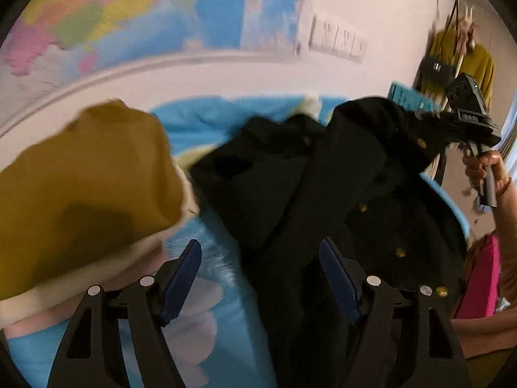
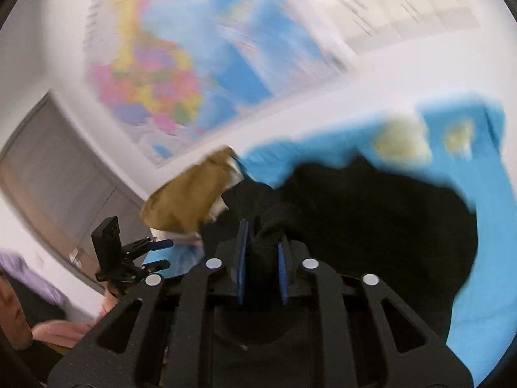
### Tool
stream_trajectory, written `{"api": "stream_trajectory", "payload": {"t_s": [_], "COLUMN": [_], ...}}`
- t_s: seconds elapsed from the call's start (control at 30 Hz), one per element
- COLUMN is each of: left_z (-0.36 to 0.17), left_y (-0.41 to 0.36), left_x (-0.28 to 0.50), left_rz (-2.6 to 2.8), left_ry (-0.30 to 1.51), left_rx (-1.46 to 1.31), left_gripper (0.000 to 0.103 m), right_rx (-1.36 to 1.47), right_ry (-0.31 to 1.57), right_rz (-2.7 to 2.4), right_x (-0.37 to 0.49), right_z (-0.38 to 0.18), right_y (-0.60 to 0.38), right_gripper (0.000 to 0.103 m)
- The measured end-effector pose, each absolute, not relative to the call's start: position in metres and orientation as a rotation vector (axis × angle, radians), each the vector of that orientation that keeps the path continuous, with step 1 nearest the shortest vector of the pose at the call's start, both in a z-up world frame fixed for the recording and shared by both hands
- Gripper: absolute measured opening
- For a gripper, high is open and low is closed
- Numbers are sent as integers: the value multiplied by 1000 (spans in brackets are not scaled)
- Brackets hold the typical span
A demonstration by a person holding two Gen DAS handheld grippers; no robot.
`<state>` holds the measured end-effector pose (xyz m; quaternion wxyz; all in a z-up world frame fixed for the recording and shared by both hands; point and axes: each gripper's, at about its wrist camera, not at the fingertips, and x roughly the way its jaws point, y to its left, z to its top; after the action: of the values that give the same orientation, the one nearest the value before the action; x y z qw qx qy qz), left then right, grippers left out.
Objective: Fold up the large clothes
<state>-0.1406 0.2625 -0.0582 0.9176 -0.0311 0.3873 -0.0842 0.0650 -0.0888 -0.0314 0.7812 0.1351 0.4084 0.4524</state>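
A: Where was the black coat (image 1: pixel 310 187)?
B: Spread across the blue bedsheet (image 1: pixel 194 123), its brass buttons showing, with the mustard garment (image 1: pixel 87 174) bunched just beside the coat's left edge.

A: And the right gripper (image 2: pixel 262 258)?
B: Clamped on a fold of the coat's black cloth, which stood pinched between its blue pads (image 2: pixel 241 258). From the left wrist view, that gripper (image 1: pixel 429 119) held the coat's far right corner lifted off the sheet.

A: The left gripper (image 1: pixel 261 278)?
B: Its jaws stood wide apart, empty, hovering over the coat's near edge without touching it.

A: Anything behind the coat?
B: A coloured wall map (image 2: pixel 168 74), blurred.
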Motion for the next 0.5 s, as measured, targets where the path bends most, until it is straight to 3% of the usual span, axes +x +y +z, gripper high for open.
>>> {"api": "stream_trajectory", "payload": {"t_s": [0.03,0.07,0.13,0.17,0.2,0.23,0.37,0.5], "left_z": [-64,-71,-77,-79,-78,-76,-74,-80], "left_y": [259,254,252,254,257,261,272,266], "left_x": [-131,-122,-106,-101,-96,-92,-79,-57], "left_rz": [-175,-181,-176,-174,-178,-179,-169,-146], "left_ry": [816,840,868,877,878,871,867,914], "left_rx": [-61,-67,-87,-104,-129,-154,-206,-181], "left_gripper": [72,72,72,72,72,72,70,44], "right_rx": [303,304,313,328,337,345,320,182], "right_ry": [917,958,972,970,947,916,841,793], "right_rz": [953,922,899,905,898,907,909,843], "right_x": [64,66,59,54,51,45,25,10], "right_z": [-46,-61,-77,-79,-79,-74,-61,-55], "right_y": [-92,-94,-103,-111,-117,-128,-149,-137], "right_gripper": [28,46,52,61,80,87,87,87]}}
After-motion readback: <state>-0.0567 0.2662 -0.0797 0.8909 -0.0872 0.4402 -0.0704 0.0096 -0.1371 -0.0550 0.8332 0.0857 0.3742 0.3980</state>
